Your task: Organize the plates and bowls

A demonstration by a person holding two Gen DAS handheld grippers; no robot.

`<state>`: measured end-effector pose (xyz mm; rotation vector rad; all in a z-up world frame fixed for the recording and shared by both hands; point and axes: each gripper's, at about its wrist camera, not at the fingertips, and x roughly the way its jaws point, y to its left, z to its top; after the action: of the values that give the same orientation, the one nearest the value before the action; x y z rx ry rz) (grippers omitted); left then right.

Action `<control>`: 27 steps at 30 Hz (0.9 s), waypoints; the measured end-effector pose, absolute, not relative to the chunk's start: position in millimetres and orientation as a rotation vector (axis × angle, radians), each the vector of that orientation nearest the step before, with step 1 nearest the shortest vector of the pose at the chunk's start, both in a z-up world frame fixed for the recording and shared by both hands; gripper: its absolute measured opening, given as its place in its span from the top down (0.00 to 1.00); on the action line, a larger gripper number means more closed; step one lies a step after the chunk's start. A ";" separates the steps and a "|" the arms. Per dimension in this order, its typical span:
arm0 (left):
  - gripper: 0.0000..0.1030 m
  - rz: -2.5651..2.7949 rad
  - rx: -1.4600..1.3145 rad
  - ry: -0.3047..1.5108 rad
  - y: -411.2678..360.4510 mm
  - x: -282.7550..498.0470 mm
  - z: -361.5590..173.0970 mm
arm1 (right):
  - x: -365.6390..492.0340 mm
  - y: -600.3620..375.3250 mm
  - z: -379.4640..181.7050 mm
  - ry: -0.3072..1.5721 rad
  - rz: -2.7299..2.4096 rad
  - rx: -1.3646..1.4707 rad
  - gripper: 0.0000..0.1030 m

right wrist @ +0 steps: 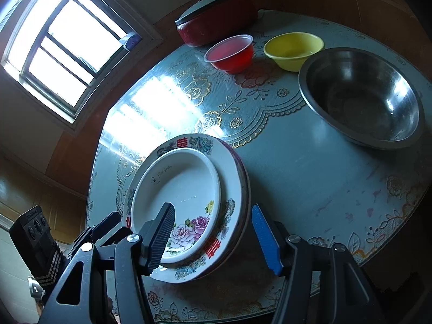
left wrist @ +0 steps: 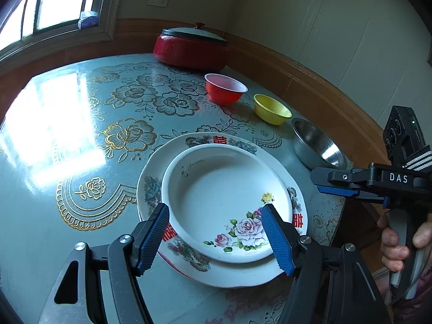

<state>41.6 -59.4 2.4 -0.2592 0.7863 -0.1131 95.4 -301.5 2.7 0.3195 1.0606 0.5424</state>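
Left wrist view: left gripper (left wrist: pixel 216 239) was spread wide, holding nothing, fingers either side of the rose plate (left wrist: pixel 226 202), which sat stacked on a bigger patterned plate (left wrist: pixel 151 186). Beyond the fingertips, a red bowl (left wrist: pixel 225 89), yellow bowl (left wrist: pixel 271 109) and steel bowl (left wrist: pixel 317 145) ran in a row toward the right, w/ a lidded red pot (left wrist: pixel 191 46) further back. Right gripper (left wrist: pixel 337 183) hovered right of the plates, just in front of the steel bowl. Bare tablecloth (left wrist: pixel 54 140) lay open left of the fingers.

Right wrist view: right gripper (right wrist: pixel 213 239) also spread apart, empty, straddling the near rim of the plate stack (right wrist: pixel 186 189). Steel bowl (right wrist: pixel 361 97) was ahead-right; table edge (right wrist: pixel 372 256) ran close on the right.
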 end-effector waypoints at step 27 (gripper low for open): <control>0.29 -0.133 -0.263 0.840 -174.1 138.0 11.6 | 215.4 -503.4 20.1 0.914 0.338 0.484 0.41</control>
<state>138.0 -174.1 11.6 -0.2633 0.8398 -0.1332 215.4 -503.4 20.1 0.4845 0.9143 0.3382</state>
